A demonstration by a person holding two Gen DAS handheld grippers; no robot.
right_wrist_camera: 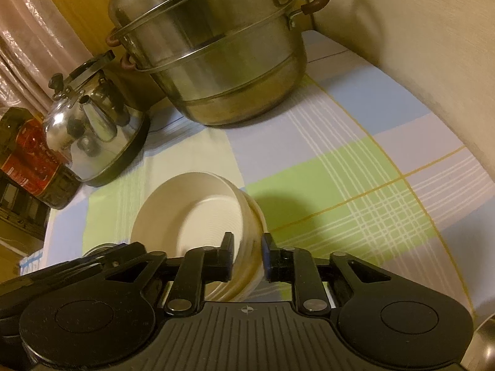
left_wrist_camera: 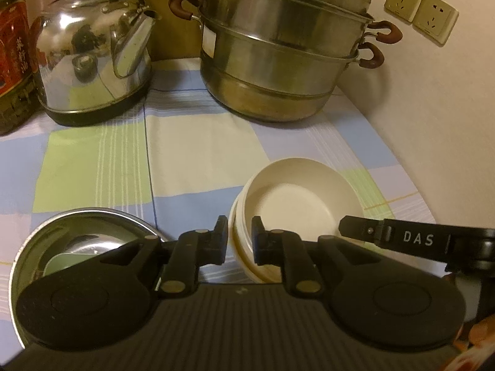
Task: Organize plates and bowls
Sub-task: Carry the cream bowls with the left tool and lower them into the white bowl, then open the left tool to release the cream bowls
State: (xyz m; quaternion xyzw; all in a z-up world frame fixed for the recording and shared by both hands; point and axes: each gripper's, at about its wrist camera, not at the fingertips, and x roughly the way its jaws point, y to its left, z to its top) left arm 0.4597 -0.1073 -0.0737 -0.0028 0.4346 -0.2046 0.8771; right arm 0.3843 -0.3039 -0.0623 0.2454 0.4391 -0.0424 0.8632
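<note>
A stack of cream bowls (left_wrist_camera: 294, 198) sits tilted on the checked tablecloth. My left gripper (left_wrist_camera: 239, 241) straddles the stack's left rim, one finger outside and one inside, closed on it. My right gripper (right_wrist_camera: 247, 258) straddles the same stack (right_wrist_camera: 198, 213) at its right wall, closed on it too; one of its fingers shows in the left wrist view (left_wrist_camera: 359, 228). A steel bowl (left_wrist_camera: 77, 241) sits at lower left, partly hidden under my left gripper.
A steel kettle (left_wrist_camera: 92, 61) and an oil bottle (left_wrist_camera: 12, 49) stand at the back left. A stacked steel steamer pot (left_wrist_camera: 278, 46) stands at the back. A wall with sockets (left_wrist_camera: 420, 12) runs along the right. Checked cloth (right_wrist_camera: 355, 185) covers the table.
</note>
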